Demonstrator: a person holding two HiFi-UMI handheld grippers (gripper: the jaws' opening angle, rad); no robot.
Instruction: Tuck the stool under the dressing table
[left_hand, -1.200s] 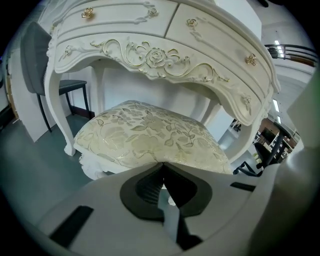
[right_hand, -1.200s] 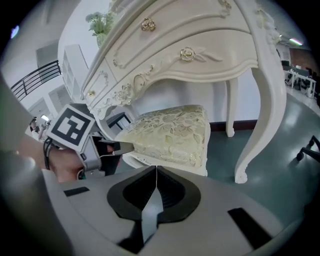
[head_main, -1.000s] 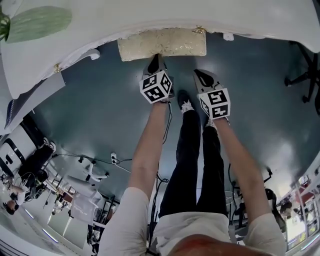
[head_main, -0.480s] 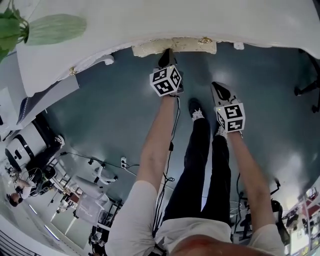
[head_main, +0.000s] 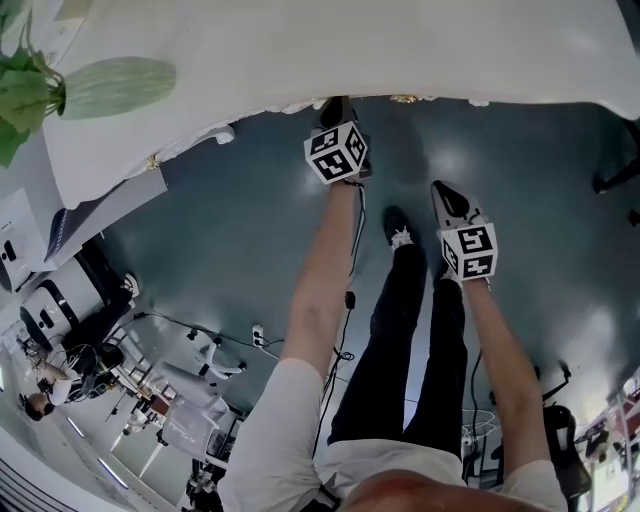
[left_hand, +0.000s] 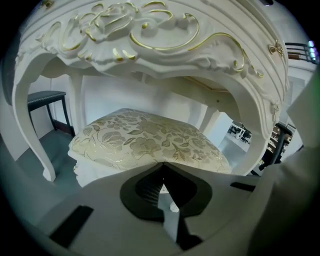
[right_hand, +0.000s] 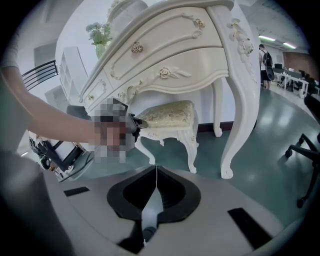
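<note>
Standing under one table (left_hand: 150, 45): one stool (left_hand: 145, 142); left gripper (left_hand: 162, 164), right gripper (right_hand: 156, 167) closed.

Vase: a pale green vase (head_main: 110, 85) stands at far left, holding a leafy plant (head_main: 18, 90).
Floor: the dark teal floor (head_main: 230, 220) is glossy and catches patches of glare.
Office chair: a black office chair (right_hand: 304, 150) stands on castors at right.
Cable: a white power strip (head_main: 258, 335) lies on the floor at near left, with thin black leads.
Background: a person (right_hand: 263, 56) stands far right among desks.
</note>
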